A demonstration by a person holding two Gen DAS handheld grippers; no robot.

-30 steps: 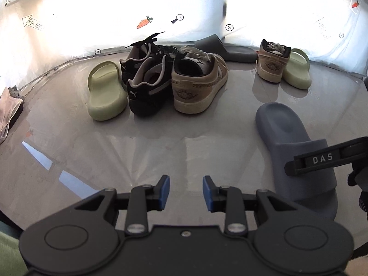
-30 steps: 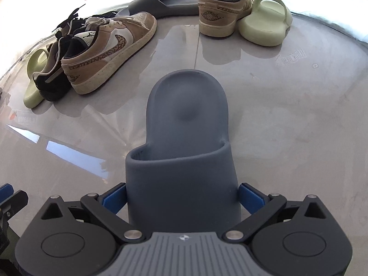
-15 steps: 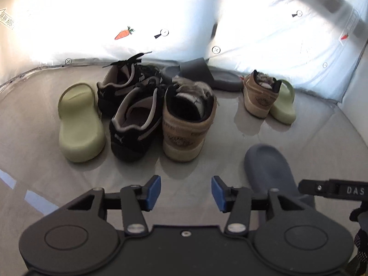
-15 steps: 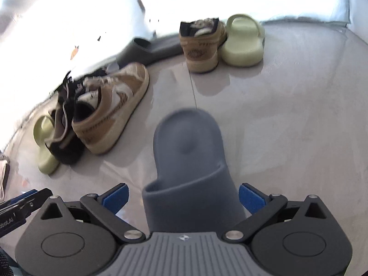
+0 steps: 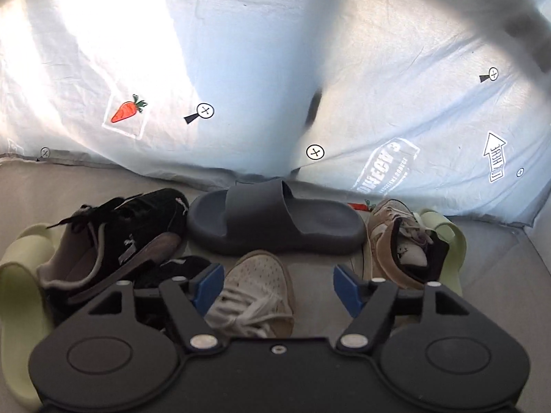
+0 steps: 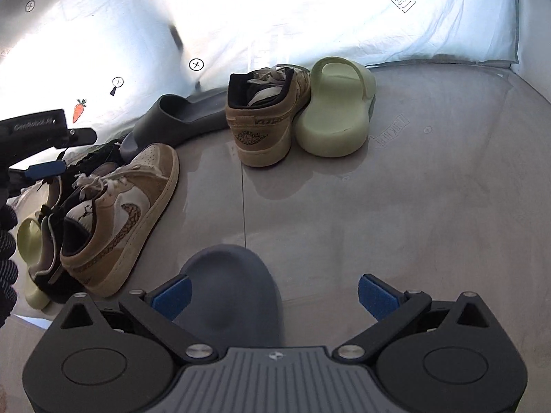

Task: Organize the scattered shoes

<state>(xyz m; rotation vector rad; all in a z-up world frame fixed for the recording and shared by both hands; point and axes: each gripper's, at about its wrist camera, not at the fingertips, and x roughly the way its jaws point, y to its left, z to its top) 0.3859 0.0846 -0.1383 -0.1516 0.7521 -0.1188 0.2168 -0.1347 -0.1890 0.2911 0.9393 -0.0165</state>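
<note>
My left gripper (image 5: 277, 287) is open above a tan sneaker (image 5: 256, 292), with its toe between the jaws. A dark grey slide (image 5: 275, 222) lies crosswise just beyond it, by the white sheet. Black sneakers (image 5: 117, 241) and a pale green slide (image 5: 20, 282) lie to the left. A second tan sneaker (image 5: 399, 244) and a green slide (image 5: 451, 241) are to the right. My right gripper (image 6: 275, 296) is open over the toe of another dark grey slide (image 6: 229, 292), without touching it. The left gripper (image 6: 44, 168) shows at the left edge of the right wrist view.
A white sheet (image 5: 275, 69) with printed markers walls off the back. The grey floor (image 6: 413, 206) stretches to the right of the shoes. In the right wrist view the far tan sneaker (image 6: 265, 117) and green slide (image 6: 337, 106) stand side by side near the sheet.
My left gripper moved forward over the shoe cluster and opened wider. My right gripper pulled back and rose, so the grey slide is now only under its jaws at the toe.
</note>
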